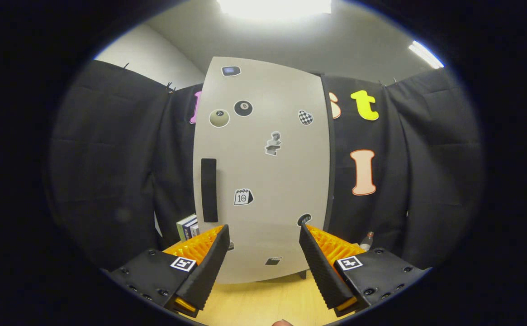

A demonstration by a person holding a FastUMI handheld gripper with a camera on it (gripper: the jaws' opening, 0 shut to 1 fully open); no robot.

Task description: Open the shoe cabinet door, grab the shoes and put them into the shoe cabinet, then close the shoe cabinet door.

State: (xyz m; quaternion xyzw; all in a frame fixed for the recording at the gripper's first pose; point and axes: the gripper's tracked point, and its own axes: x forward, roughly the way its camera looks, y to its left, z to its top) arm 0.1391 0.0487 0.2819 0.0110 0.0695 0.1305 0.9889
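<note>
Upright pale shoe cabinet [263,172], stickered door shut.

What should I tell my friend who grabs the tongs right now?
Tongs: open, holding nothing, aimed at the shoe cabinet door just ahead.
Door: shut as far as I can tell, covered in stickers; its dark handle sits beyond the left finger.
Cabinet stands on the wooden floor, with some books to its left and a small bottle to its right.
Done: nothing yet.
Left: pull the door open by the handle, fetch the shoes, put them inside, shut the door.
</note>
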